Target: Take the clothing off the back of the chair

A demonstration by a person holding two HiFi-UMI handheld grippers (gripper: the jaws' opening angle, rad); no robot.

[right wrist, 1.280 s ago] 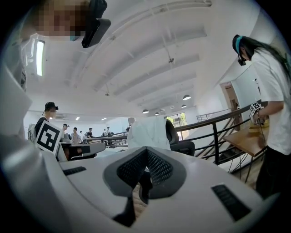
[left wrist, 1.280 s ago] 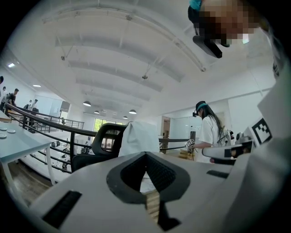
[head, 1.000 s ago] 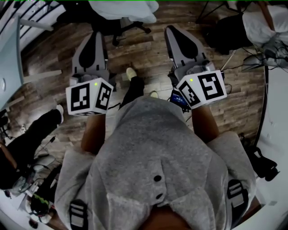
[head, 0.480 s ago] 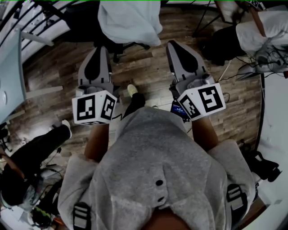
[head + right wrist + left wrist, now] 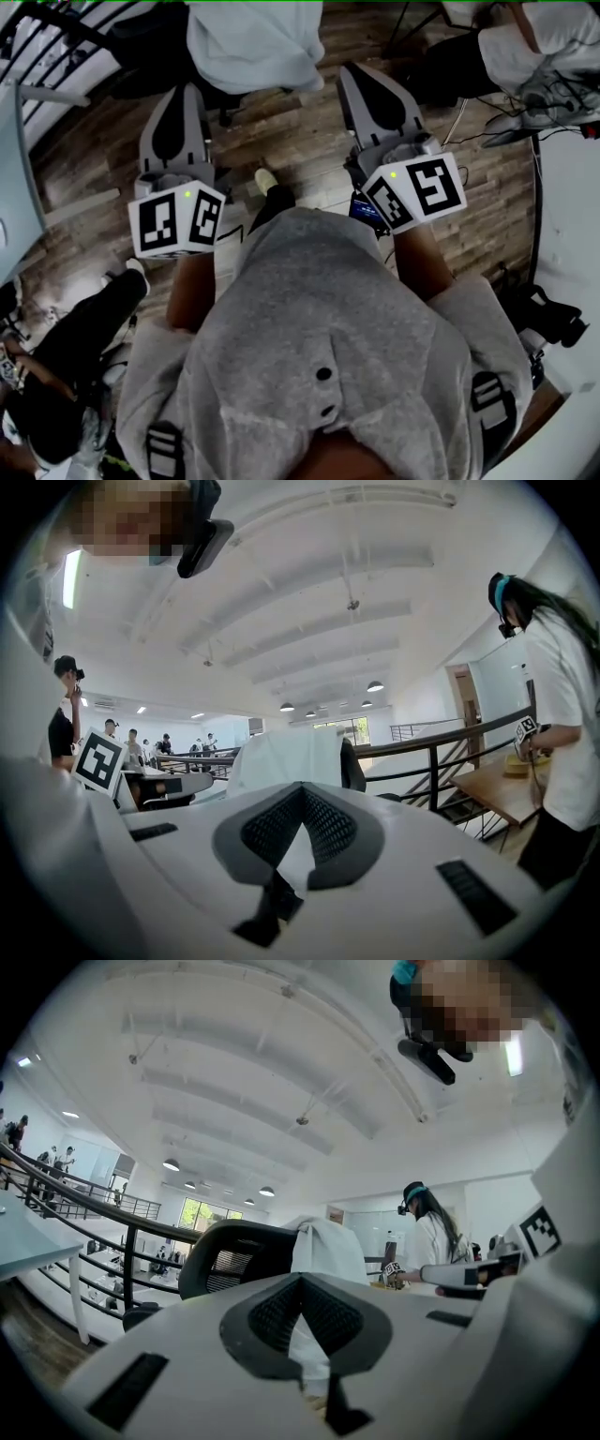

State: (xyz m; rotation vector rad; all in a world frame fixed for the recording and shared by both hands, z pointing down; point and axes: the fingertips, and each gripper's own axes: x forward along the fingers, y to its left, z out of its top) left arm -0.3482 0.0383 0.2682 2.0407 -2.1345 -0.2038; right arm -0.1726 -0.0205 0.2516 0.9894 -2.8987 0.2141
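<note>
Clothing (image 5: 253,42) hangs draped over the back of the black chair (image 5: 141,37), at the far side. Left gripper (image 5: 183,91) and right gripper (image 5: 354,73) point level at it, side by side, jaws closed on nothing, likely because it's beyond reach.

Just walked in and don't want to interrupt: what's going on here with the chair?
A person in a grey hoodie holds a gripper in each hand, both pointed toward a black office chair with white clothing draped over its back. The left gripper and right gripper are shut, empty and short of the chair. The clothing is untouched; taking it off has not yet begun.
</note>
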